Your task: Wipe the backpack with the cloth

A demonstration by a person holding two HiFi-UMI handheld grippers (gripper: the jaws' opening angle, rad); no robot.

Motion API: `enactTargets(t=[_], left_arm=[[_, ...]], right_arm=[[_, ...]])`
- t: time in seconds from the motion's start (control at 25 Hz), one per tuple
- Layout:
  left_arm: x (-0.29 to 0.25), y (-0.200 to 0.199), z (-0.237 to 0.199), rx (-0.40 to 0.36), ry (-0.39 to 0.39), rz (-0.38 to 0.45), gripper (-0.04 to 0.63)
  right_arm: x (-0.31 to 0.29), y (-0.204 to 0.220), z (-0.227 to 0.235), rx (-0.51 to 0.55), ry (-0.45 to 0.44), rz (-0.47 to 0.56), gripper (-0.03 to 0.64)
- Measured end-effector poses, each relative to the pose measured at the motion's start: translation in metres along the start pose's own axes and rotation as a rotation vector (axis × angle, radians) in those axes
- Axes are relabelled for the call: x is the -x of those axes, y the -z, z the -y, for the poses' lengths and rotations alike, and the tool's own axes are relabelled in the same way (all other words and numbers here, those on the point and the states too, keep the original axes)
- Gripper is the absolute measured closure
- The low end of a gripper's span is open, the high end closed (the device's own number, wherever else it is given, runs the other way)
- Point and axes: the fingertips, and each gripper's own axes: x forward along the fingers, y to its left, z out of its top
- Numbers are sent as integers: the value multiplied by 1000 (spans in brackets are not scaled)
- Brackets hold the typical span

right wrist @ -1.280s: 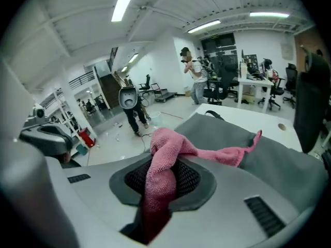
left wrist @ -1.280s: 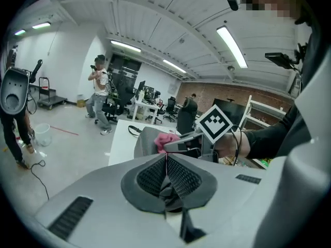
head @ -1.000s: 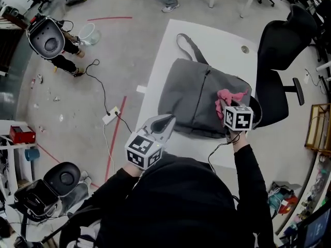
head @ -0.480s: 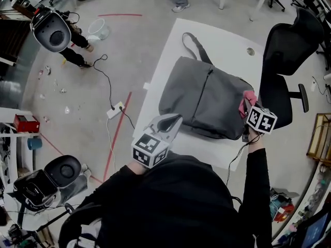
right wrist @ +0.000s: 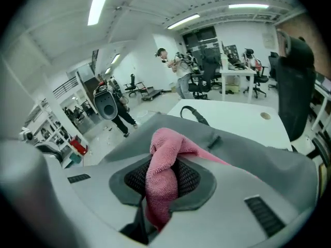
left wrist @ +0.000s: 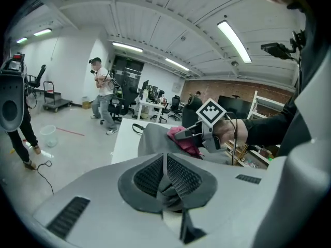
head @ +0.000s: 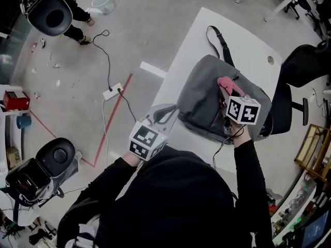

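The right gripper is pinching a crumpled pink terry cloth tight between its fingers. It is holding the wad against the top of the soft grey fabric backpack, which is lying flat on the white desk, apparently for rubbing. The left gripper is hovering just beside the bag's near edge, fingers fully together on nothing, probably to steady it.
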Motion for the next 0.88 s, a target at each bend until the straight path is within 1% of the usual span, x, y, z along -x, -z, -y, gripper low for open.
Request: enactTargets(t=[0.08,0.16,0.2,0.28,0.32,0.4,0.44,0.48,0.52,0.64,0.8,0.88], left_arm=[[-2,8,-14,-16,5,-20,575],[-7,18,-17,-33,28,-49,572],[-11,23,-15,-38,45,-62,548],[-22,31,-10,-44,75,-83,449],[-27,34,-8,-49,83,-93,416],[-39,40,-5,-55,91,-114,378],[-44,44,-5,-53,93,-125,372],[-49,48,-4,-45,97,-136,371],[-54,51,-2,-37,103,-146,371],[-67,56,7,-37,133,-161,371],[-76,63,13,-39,169,-175,371],[-78,63,13,-33,185,-178,371]], right_arm=[[-19,-22,-38,91,-47,7,532],[-33,-39,-79,185,-108,21,532],[-38,-45,-100,241,-136,33,532],[-46,-53,-136,368,-178,56,532],[-49,-54,-149,431,-185,61,532],[-54,-50,-159,524,-164,59,532],[-57,-47,-154,540,-144,56,532],[-57,-42,-142,530,-123,51,532],[-56,-36,-126,498,-102,45,532],[-35,-24,-61,368,-27,44,532],[0,-2,33,235,116,26,532],[20,10,83,173,204,8,532]])
